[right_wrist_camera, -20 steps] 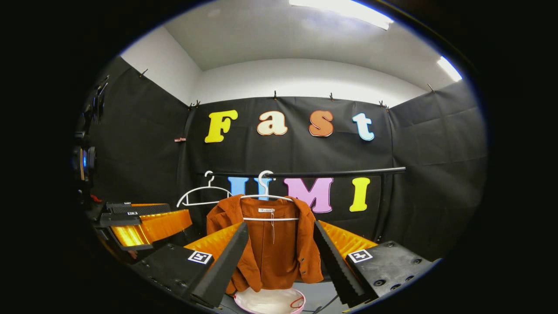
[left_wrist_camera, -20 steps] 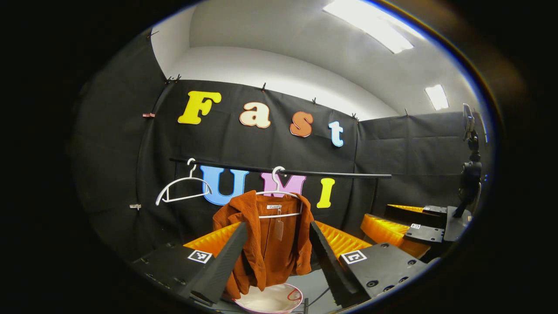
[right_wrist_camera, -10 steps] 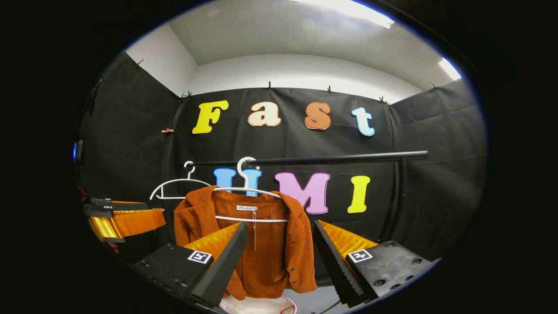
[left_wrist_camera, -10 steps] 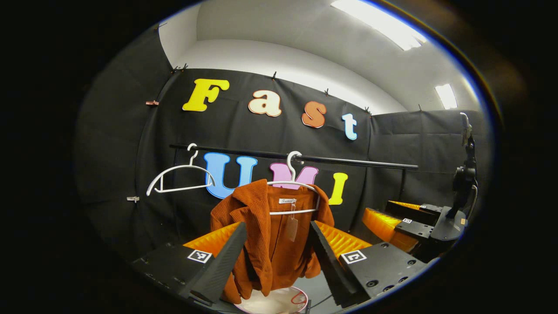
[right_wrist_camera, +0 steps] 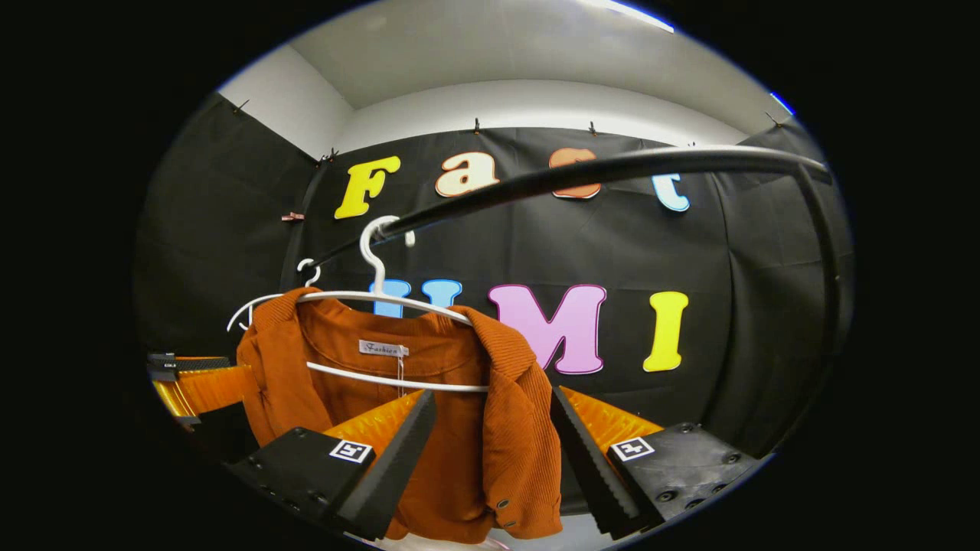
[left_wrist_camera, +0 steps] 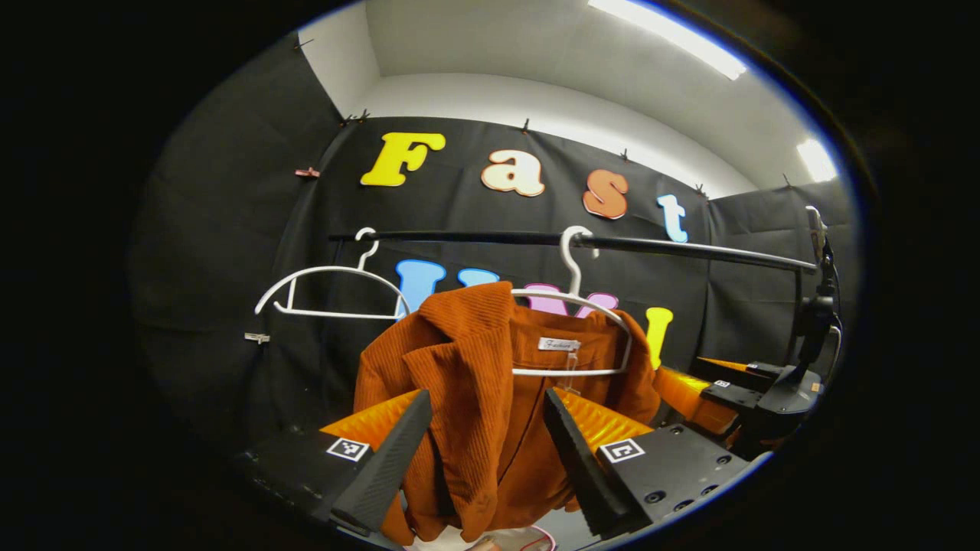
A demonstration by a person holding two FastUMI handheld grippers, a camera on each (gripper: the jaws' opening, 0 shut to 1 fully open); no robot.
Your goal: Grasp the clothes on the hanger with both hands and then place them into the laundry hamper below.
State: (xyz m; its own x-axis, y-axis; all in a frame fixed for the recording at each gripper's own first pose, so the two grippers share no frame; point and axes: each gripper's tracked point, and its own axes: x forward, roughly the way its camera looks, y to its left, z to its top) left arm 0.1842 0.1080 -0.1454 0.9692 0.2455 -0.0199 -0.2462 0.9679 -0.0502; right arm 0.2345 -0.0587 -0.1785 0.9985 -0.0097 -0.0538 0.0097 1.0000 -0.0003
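- While both grippers sit spread apart, the orange jacket (left_wrist_camera: 490, 383) hangs on its white hanger (left_wrist_camera: 570, 302) at frame centre.
- left gripper (left_wrist_camera: 482, 451): ungripped, fingers flank jacket's shoulder.
- right gripper (right_wrist_camera: 490, 451): ungripped, jacket's front edge between fingers.

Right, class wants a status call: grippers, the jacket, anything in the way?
Left gripper and right gripper: jaws open, either side of the jacket's fabric, not yet gripping. Orange jacket on white hanger. Nothing in the way.

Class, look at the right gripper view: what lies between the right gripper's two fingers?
In the right gripper view, the orange jacket, on its white hanger, hangs in the gap between the open right gripper's fingers.
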